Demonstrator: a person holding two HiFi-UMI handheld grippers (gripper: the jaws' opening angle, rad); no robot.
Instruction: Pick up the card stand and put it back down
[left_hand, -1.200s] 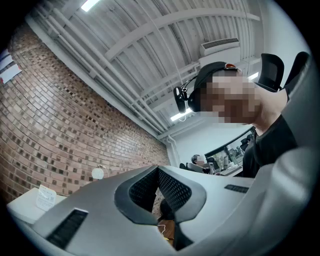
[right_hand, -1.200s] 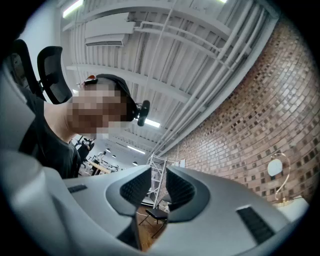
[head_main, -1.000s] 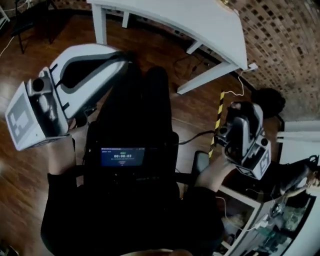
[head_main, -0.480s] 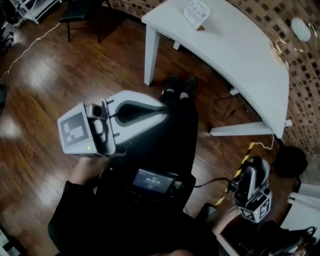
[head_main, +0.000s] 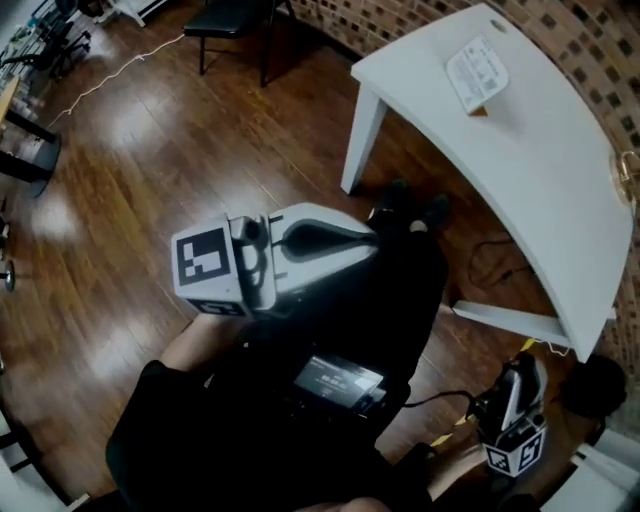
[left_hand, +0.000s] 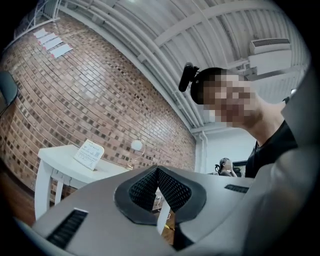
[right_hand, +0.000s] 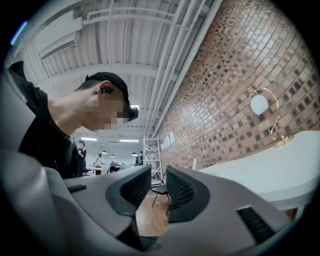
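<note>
Card stand and both tongs are well apart; it stands on the table, near the far end. Wooden floor fills most of the head view, and a brick wall runs along behind. On the floor stands the long white table, curved by the wide lens. The person in dark clothes stands beside it, with a small lit screen at the chest. The left gripper is held up in front of the body, with its marker cube toward the camera. Its 2 jaws meet at the tips and they hold nothing. The right gripper hangs low at the person's right side, near the table's near end. Its 2 jaws stand partly apart, with a clear gap between the pads, and only the floor shows through this gap. A black chair stands on the floor near the wall. A round white lamp stands on the table beyond the card stand. The stand itself is upright, leaning a little back, and it carries 1 white printed card.
</note>
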